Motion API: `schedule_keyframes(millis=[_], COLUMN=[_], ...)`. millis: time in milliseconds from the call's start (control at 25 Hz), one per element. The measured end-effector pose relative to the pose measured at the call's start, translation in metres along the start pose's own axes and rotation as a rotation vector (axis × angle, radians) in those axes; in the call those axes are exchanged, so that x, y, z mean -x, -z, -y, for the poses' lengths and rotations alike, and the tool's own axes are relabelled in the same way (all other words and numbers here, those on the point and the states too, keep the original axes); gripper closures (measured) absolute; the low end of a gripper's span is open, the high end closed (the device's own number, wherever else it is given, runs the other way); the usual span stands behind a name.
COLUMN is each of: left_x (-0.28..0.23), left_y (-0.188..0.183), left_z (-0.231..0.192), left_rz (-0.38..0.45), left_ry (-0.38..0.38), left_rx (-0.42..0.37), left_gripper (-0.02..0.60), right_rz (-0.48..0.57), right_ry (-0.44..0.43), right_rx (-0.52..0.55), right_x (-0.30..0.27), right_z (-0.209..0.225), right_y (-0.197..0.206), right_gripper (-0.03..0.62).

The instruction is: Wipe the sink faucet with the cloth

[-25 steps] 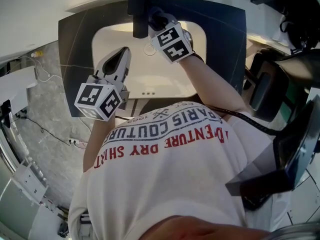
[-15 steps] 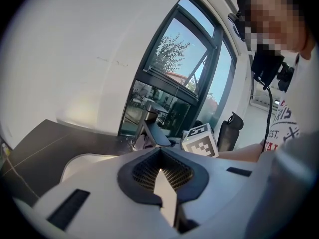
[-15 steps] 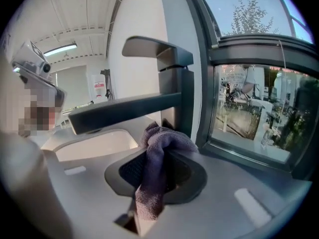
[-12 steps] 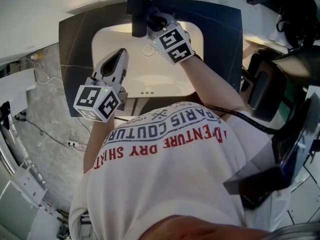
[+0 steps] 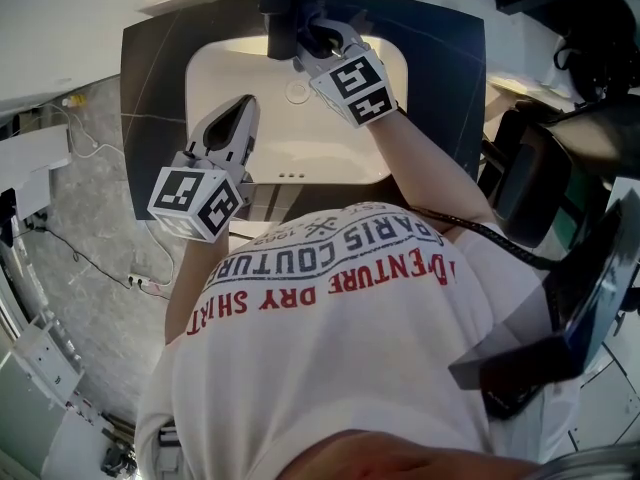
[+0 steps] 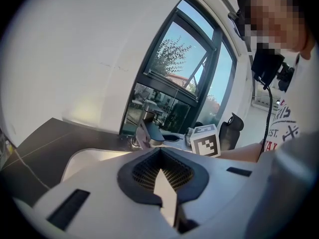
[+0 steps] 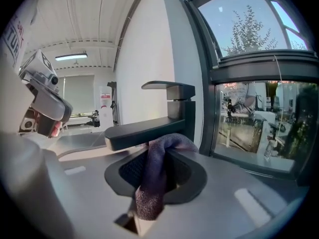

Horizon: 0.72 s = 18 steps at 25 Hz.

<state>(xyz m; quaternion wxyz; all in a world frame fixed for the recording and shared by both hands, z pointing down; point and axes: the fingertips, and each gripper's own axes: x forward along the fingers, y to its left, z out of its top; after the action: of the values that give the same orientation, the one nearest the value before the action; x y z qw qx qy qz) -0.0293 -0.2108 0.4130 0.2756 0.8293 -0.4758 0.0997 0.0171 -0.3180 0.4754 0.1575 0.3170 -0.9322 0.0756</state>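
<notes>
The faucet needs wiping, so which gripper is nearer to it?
Right. The right gripper, shut on the cloth, is right at the faucet; the left gripper hangs over the sink's front-left part, apart from the faucet.

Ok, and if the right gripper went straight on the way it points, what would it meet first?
The faucet. The right gripper, shut on the cloth, points at the column just under the spout, so the cloth would press there first. It may already touch; depth is unclear.
</notes>
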Motion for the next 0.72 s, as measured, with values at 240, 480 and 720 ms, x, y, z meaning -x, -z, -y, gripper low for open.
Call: schedule_keyframes(millis=[240, 480, 720], left_x=[0.002, 0.003, 0.011], left_y=[0.006, 0.009, 0.004], left_z=[0.010, 0.017, 0.025], left_rz=[0.005, 0.010, 0.042], left_ry=[0.003, 0.008, -0.003], left_rx=[0.001, 0.009, 0.007], left_gripper=[0.580, 0.581, 0.580], right_rz=[0.015, 0.028, -0.007], right_ry=[-0.013, -0.087, -0.111], right_rx=[0.066, 0.031, 0.023], right_x=[0.019, 0.042, 0.063], right_z=[-0.016, -0.041, -0.042], right_y=[0.006, 0.008, 0.005], right_gripper=[0.525, 0.525, 0.525])
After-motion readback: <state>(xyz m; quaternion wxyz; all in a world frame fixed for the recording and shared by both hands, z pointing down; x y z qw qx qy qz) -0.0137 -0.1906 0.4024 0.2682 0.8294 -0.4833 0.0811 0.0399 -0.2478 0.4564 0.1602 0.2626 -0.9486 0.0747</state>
